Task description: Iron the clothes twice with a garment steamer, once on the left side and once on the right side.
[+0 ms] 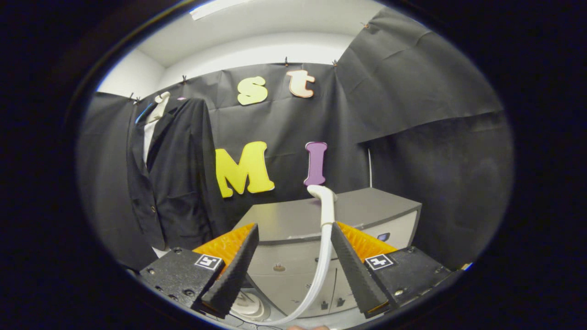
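Observation:
A dark suit jacket (176,178) hangs on a pale hanger (158,107) against the black cloth wall, far off past my left finger. The white garment steamer wand (324,206) stands upright between my fingers, close against the inner side of the right fingertip (339,236). Its white hose (316,279) curves down to a round pale base (247,305) low between the fingers. My gripper (294,226) is open, the fingers spread wide, and only the right one is near the wand.
A grey cabinet (367,211) with drawers and doors stands just beyond the fingers, behind the wand. Black cloth walls close the booth on the left, back and right. A fingertip of a hand (307,327) shows at the very bottom.

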